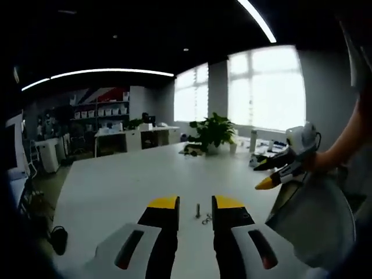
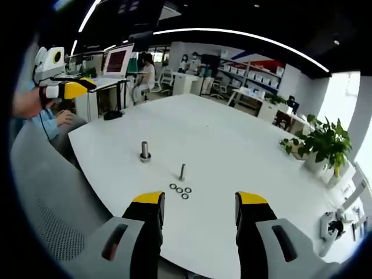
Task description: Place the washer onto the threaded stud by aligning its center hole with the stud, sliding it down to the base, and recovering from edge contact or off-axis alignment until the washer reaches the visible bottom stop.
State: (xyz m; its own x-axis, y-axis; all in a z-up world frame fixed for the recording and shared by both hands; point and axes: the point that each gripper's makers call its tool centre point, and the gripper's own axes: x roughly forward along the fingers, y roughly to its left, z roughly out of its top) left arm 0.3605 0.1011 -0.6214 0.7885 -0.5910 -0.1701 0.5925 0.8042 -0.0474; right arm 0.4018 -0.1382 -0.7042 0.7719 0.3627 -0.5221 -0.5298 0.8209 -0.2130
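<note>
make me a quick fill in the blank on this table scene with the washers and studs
1. The washers lie flat on the white ____.
2. The number of washers lying by the thin threaded stud is ____.
3. The jaws of the right gripper are ____ and hold nothing.
4. The other stud, the thicker one, stands ____ on its base.

Missing words: table; four; open; upright
</note>
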